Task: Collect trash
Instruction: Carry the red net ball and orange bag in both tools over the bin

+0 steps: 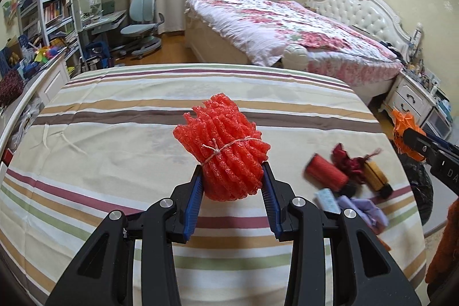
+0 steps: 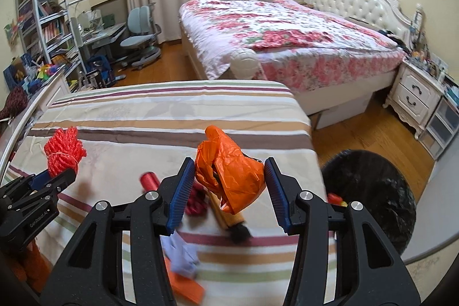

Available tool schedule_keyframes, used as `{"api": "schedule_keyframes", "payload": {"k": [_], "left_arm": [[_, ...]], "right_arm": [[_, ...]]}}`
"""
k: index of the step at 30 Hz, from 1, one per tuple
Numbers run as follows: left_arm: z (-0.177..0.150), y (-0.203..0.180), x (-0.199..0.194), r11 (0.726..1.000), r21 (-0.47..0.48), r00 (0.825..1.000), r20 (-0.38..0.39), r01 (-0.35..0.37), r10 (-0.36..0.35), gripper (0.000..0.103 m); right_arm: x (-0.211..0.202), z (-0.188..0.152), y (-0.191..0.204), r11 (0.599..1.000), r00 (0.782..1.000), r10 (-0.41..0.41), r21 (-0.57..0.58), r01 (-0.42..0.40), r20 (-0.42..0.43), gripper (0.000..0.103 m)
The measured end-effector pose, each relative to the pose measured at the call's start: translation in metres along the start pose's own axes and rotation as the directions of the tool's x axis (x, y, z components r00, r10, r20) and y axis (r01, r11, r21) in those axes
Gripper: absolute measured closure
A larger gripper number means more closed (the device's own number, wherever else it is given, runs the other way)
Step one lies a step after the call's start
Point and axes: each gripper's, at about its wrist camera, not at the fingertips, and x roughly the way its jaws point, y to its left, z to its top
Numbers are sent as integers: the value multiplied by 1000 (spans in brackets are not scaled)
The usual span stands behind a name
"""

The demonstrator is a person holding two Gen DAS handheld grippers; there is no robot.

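Note:
My left gripper (image 1: 233, 174) is shut on a red foam net bundle (image 1: 223, 145) tied with string, held above the striped table (image 1: 114, 134). It also shows in the right wrist view (image 2: 64, 151). My right gripper (image 2: 228, 177) is shut on a crumpled orange plastic bag (image 2: 229, 171), held above the table's right part; the bag shows in the left wrist view (image 1: 406, 131). A black-lined trash bin (image 2: 370, 191) stands on the floor to the right of the table.
On the table lie a red cylinder (image 1: 325, 172), a dark red wrapper (image 1: 348, 162), a yellow item with a black end (image 1: 377, 177), purple paper (image 1: 367, 211) and an orange flat piece (image 2: 186, 288). A bed (image 2: 287, 30), a nightstand (image 2: 416, 96) and shelves (image 2: 43, 19) stand beyond.

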Motion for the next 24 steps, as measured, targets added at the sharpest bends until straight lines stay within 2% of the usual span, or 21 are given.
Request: {"api": "schedule_keyframes", "payload": {"k": [10,24], "left_arm": [[-10,-75,-16,989,119,996,21,87,-91,63],[-25,-176,-10,944,273,981,-10,187,-191,63]], "right_arm": [[-26,-33,-68,990,996,-86,116,84,10,54],[-43,-61,-143,957,984,-180,236,171,16,54]]}}
